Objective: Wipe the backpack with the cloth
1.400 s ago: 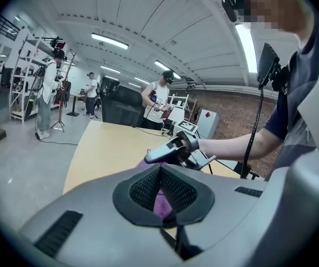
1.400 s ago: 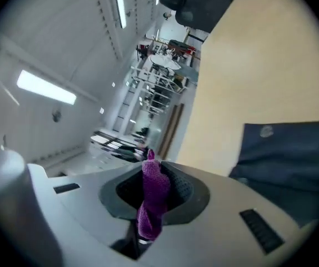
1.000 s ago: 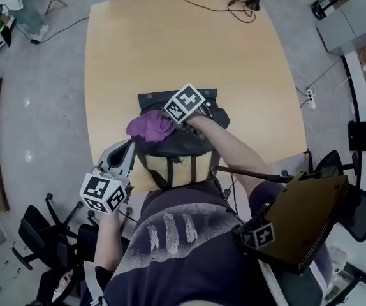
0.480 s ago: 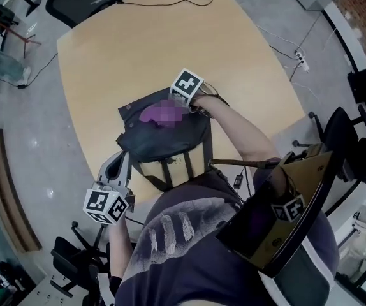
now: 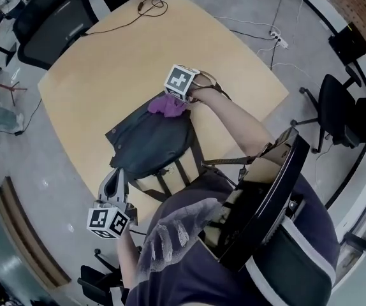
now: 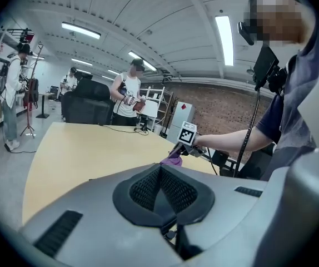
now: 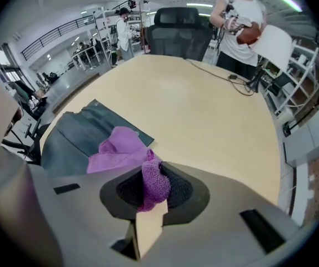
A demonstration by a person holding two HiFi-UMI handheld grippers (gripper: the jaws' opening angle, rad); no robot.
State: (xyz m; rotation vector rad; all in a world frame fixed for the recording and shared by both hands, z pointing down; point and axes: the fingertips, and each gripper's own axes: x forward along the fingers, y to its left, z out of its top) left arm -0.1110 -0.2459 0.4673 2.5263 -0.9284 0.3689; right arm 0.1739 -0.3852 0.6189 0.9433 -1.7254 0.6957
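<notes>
At far edge of backpack (image 5: pixel 146 144), R gripper (image 7: pixel 151 176) jaws clench cloth (image 7: pixel 118 152), L gripper (image 6: pixel 160 189) jaws closed, empty; best wiped w/ cloth pressed flat, overlapping strokes.

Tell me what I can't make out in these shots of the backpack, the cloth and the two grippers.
1. Right gripper view: the right gripper cuts off the near part of the backpack with its own body.
2. Head view: its marker cube covers the jaws' hold on the cloth.
3. Head view: the backpack's straps run under the person's torso.
4. Left gripper view: the left gripper blocks almost all of the backpack.
</notes>
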